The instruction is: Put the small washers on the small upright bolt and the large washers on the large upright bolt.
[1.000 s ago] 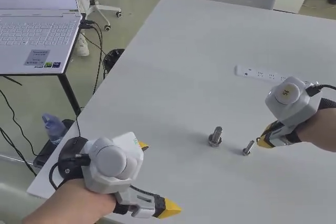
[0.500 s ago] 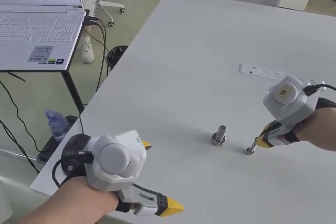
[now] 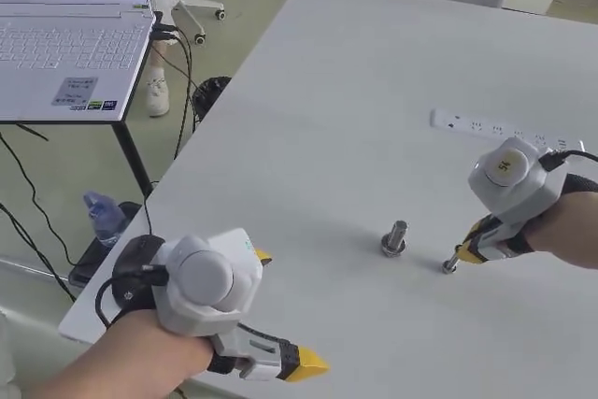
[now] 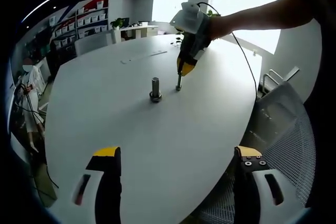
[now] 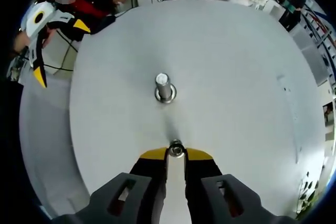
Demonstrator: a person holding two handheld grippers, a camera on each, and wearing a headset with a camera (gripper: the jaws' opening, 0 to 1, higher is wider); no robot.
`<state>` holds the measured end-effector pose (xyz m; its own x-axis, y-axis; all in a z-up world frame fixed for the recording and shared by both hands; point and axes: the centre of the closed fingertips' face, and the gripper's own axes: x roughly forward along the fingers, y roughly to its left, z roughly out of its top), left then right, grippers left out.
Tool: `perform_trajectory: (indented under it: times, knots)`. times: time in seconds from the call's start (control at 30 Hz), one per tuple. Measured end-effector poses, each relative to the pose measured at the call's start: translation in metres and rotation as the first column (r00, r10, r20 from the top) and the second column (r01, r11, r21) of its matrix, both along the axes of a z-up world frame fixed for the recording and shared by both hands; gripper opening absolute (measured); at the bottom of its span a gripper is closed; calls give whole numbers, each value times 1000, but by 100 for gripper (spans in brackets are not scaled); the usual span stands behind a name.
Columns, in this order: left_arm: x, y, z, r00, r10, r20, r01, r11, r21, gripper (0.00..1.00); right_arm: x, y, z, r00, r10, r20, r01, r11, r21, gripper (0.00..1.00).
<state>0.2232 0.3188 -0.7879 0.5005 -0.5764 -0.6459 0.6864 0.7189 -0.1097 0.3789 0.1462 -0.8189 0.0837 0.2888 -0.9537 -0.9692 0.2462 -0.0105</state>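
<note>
Yellow tips of your right hand-held gripper (image 5: pixel 176 153) are drawn almost together about the top of the small upright bolt (image 5: pixel 176 149), with only a narrow slot between the jaws. They look clamped on it, though whether a washer sits in that pinch is too small to tell. A second ago those tips hung just beside the bolt, clear of it; half a second ago they touched it; now they are on it. (The head view has slid a little too, which is your head moving, not the bolts.) I judge that you are seating or letting go on the small bolt, so the next move calls for a straight lift off that does not tip it.

Your left hand-held gripper (image 4: pixel 177 152) has its jaws wide apart and holds nothing. It hovers at the near edge of the tabletop (image 3: pixel 327 119), well apart from the work, much where it was a second ago.

Outward from the small bolt, the large upright bolt (image 5: pixel 165 87) stands near it, free of both grippers and in the same spot as before.

Counted: two bolts, one small and one large, both upright. Washers I cannot count: a wider metal collar rings the foot of the large bolt, and it may be washers or the bolt's own head. Farther off lie one white power strip (image 3: pixel 495 128) on the tabletop and one open laptop (image 3: pixel 65 44) on a side table.
</note>
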Motion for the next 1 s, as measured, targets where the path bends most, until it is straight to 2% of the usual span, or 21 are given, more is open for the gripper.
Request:
perform_trajectory:
  times: [0.13,1.0]
  knots:
    - [-1,0,-1,1000,1,-8,-1,1000,-11,89,-1,-1,-4,1000,9,-6,-9,1000,-10,12]
    - [2,1,-10,999,-18,-40,17,1000,-7,85,2,-5,-38,999,40,-18,-41,997,-60,12]
